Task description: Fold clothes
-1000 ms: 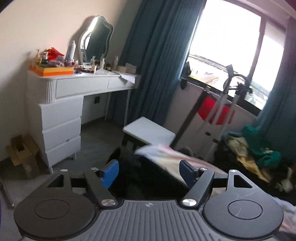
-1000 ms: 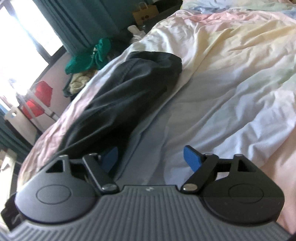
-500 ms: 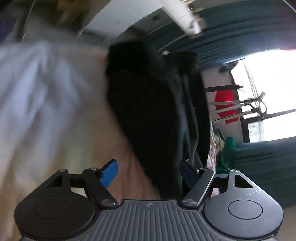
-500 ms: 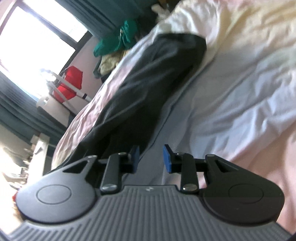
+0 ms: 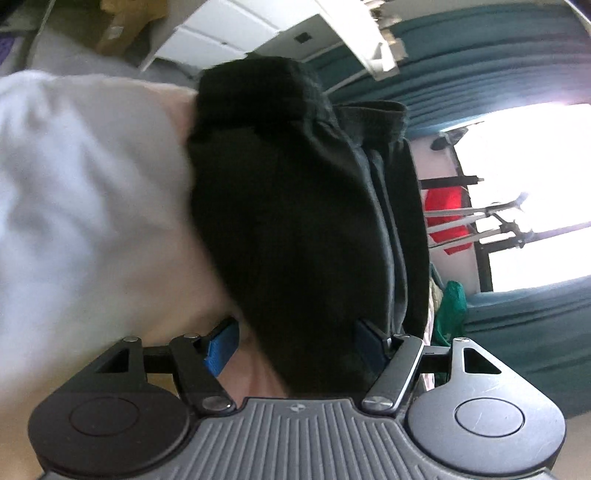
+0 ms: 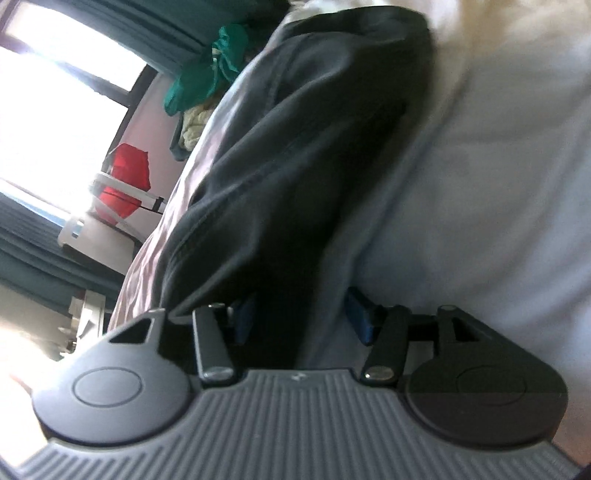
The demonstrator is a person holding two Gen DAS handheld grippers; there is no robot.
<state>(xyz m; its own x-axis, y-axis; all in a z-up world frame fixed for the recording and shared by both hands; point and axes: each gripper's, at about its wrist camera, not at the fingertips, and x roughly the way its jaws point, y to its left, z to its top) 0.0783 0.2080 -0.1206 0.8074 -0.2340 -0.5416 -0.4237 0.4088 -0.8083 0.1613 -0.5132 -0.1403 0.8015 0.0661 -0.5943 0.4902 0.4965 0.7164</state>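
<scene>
**Both grippers open at the near end of dark trousers on a bed**

Left gripper (image 5: 295, 341): its jaws stand wide apart, blue pads on either side of the near end of the black trousers (image 5: 295, 206). The cloth lies between the pads, but they are not pressed on it, so nothing is held. From this gripper the trousers run straight ahead toward 12 o'clock, with a gathered band at the far end near 1 o'clock. The pale bed (image 5: 81, 192) fills the view from 8 to 11 o'clock. Beyond the bed, a white dresser (image 5: 236, 26) sits at 12 o'clock, a teal curtain (image 5: 517, 325) at 3 o'clock and a red item (image 5: 443, 214) by the window at 2 o'clock.

Right gripper (image 6: 301, 319): its jaws are also open, and the trousers (image 6: 295, 155) pass between the pads without being pinched. Here the garment's long axis leans from the gripper up toward 1 o'clock. The bed (image 6: 480, 192) spreads from 1 to 4 o'clock. A green cloth heap (image 6: 207, 70) lies at 11 o'clock.

Judgement: both grippers sit about equally close, at the same near end of the garment. The next move likely depends on closing on that end and carrying it along the long axis toward the far end.
</scene>
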